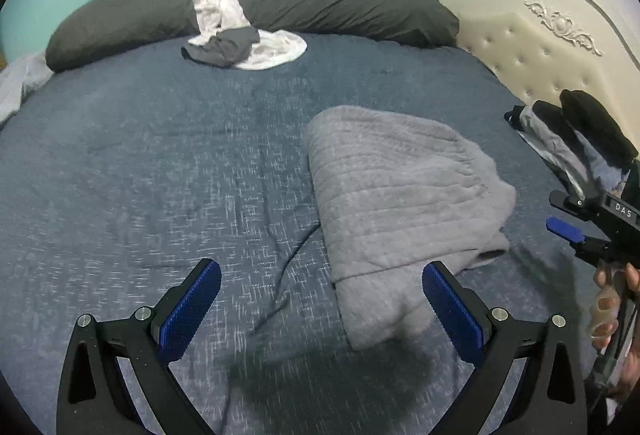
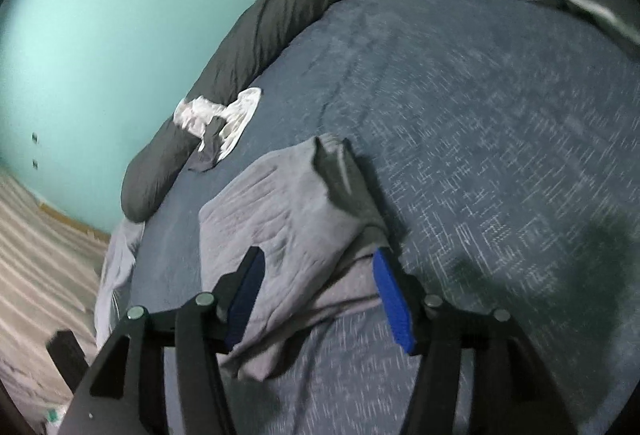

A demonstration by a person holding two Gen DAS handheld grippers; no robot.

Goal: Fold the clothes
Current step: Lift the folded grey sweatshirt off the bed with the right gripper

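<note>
Here the left tongs (image 1: 322,309) hang open and empty over the bed (image 1: 140,163); the grey sweater (image 1: 400,203) lies doubled over at their one o'clock, its long axis running from near to far; the right tongs (image 2: 320,299), also open, straddle its near edge in their own view and look the nearer pair; motion blur hides whether a pad touches cloth; farther, a white-and-dark pile (image 1: 240,35) sits at eleven o'clock by the pillow (image 1: 340,11); dark clothes (image 1: 580,139) are cut off at two o'clock.
</note>
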